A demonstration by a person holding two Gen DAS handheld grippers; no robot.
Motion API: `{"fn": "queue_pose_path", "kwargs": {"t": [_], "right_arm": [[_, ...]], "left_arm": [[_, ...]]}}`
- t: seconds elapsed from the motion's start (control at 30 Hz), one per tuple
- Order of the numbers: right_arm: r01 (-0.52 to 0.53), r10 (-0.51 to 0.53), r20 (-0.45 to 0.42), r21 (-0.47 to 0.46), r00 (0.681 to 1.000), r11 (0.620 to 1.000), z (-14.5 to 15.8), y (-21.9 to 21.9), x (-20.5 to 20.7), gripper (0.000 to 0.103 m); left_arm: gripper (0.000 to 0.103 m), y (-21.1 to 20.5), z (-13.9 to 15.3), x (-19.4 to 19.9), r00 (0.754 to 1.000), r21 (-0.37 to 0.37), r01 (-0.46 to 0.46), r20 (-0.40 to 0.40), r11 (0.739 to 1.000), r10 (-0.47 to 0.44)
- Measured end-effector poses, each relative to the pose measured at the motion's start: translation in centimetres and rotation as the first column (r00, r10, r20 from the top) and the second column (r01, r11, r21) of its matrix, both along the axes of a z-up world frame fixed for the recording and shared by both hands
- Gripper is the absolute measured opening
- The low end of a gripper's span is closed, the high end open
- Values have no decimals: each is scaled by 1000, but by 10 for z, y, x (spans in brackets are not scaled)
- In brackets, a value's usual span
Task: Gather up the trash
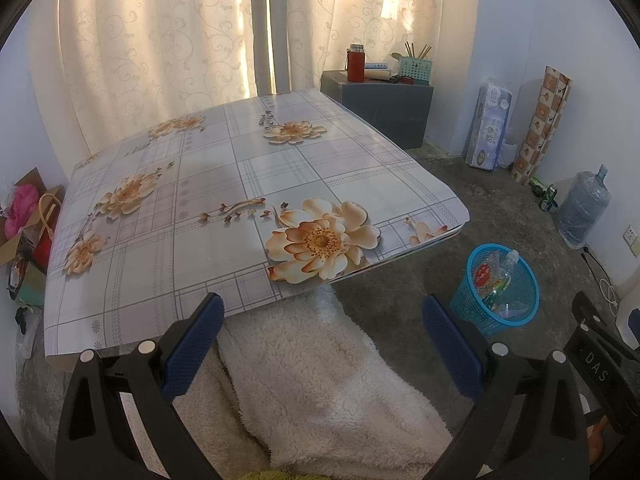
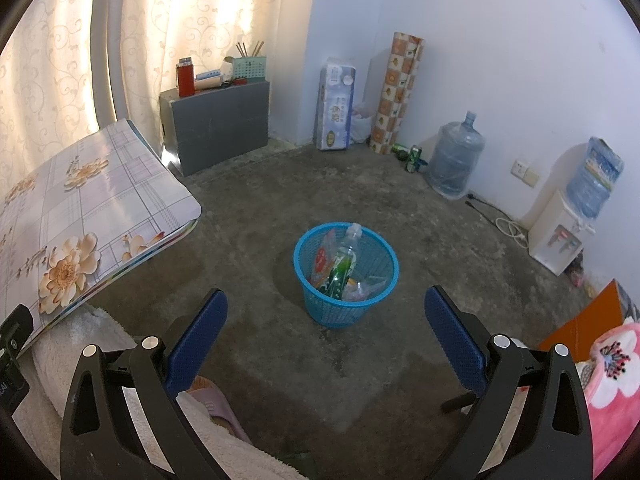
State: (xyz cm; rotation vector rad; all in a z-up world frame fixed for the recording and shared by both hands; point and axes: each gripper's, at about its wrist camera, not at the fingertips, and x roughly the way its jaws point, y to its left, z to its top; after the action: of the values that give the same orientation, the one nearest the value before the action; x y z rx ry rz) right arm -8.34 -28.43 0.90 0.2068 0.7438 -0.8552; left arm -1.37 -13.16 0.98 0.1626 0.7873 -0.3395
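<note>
Both the left gripper (image 1: 320,344) and right gripper (image 2: 326,340) hang spread wide and empty, near a blue basket (image 2: 320,312) holding a plastic bottle (image 2: 346,258) and wrappers (image 2: 322,262) beside a floral table (image 1: 168,208).

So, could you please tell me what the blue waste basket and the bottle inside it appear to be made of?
The waste basket looks like moulded plastic: uniform bright blue, open mesh walls, smooth rim. The bottle seems thin clear plastic, see-through with glossy highlights and a printed green label.

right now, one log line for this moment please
left claw: open, empty | right claw: open, empty | blue basket: on floor, holds bottle and wrappers | table: no trash seen
</note>
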Motion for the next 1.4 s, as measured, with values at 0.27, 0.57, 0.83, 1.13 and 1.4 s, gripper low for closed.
{"fn": "queue_pose_path", "kwargs": {"t": [0.27,0.57,0.83,1.13,1.4], "right_arm": [[-2,2,-1,0,1000,1000,0,0,0,95],[-2,2,0,0,1000,1000,0,0,0,95],[-1,1,1,-1,1000,1000,-1,1,0,95],[4,-4,1,-2,1000,1000,1,0,0,95],[3,-3,3,-3,1000,1000,1,1,0,95]], "left_arm": [[97,-1,0,-1,1000,0,1,-1,1000,-1],[97,-1,0,-1,1000,-1,0,0,1000,0],[97,-1,0,-1,1000,-1,1,0,1000,-1],[97,-2,0,-1,1000,-2,3,1,1000,-3],[97,-2,1,-1,1000,-3,2,2,1000,-2]]}}
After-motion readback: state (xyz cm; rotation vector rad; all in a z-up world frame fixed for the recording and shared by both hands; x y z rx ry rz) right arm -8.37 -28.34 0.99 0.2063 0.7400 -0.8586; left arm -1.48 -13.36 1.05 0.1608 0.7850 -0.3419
